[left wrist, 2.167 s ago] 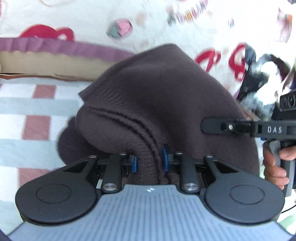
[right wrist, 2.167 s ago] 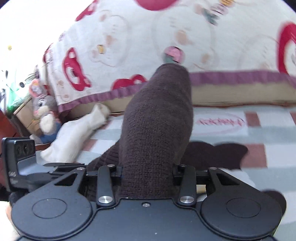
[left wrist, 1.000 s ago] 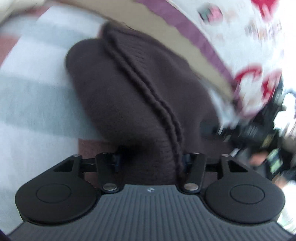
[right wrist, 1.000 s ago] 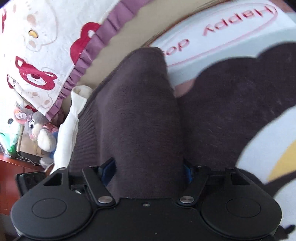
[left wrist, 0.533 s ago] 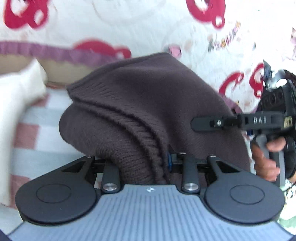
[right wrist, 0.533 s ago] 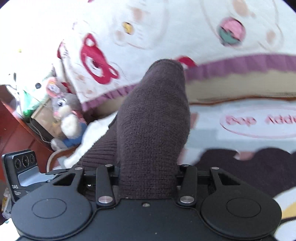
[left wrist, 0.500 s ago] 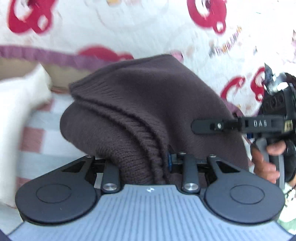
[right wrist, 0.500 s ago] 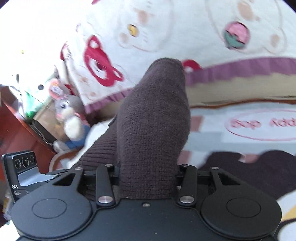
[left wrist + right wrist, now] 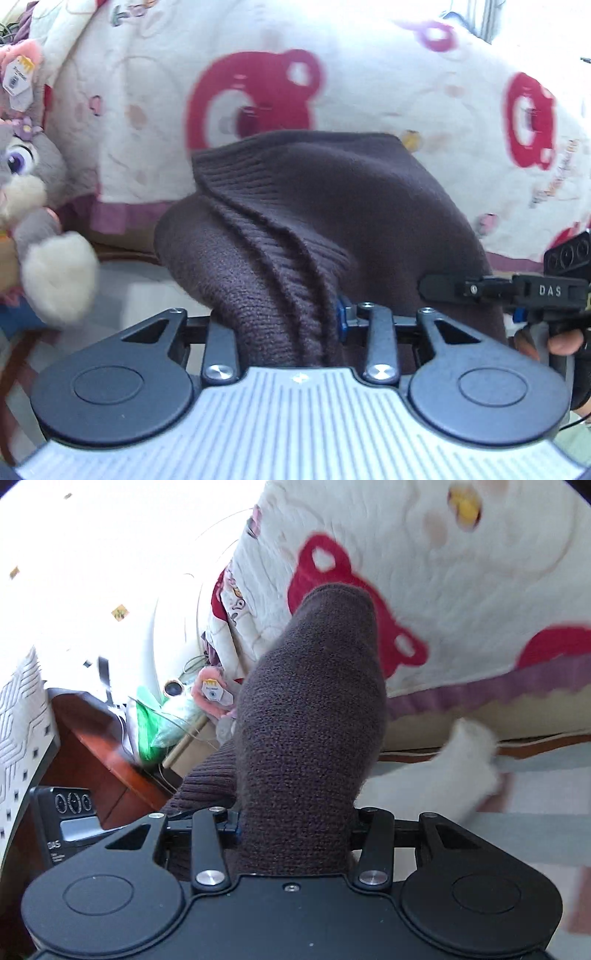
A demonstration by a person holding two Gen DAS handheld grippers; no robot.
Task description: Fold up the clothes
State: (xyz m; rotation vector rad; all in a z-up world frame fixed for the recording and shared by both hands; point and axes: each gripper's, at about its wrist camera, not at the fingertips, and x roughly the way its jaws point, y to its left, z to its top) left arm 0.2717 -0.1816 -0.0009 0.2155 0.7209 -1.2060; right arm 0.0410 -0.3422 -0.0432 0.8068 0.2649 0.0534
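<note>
One brown knit sweater (image 9: 332,229), two grippers on it, both lifted clear of the floor covering.

Left gripper (image 9: 288,325): jaws part-way apart and opening, a thick ribbed fold of the sweater bunched between them, one blue pad (image 9: 339,314) visible against the knit. Right gripper (image 9: 295,827): jaws wider and also opening, a rounded wad of the same sweater (image 9: 314,716) filling the gap and rising in front of the lens. In the left view the right gripper's black body (image 9: 546,291) shows at the edge, one hand (image 9: 561,343) on its grip. Behind: one cream quilt (image 9: 369,74) with red bear prints and a purple border; one grey plush rabbit (image 9: 33,206) at left; one white fluffy garment (image 9: 443,771) lying on the striped mat (image 9: 524,834).
</note>
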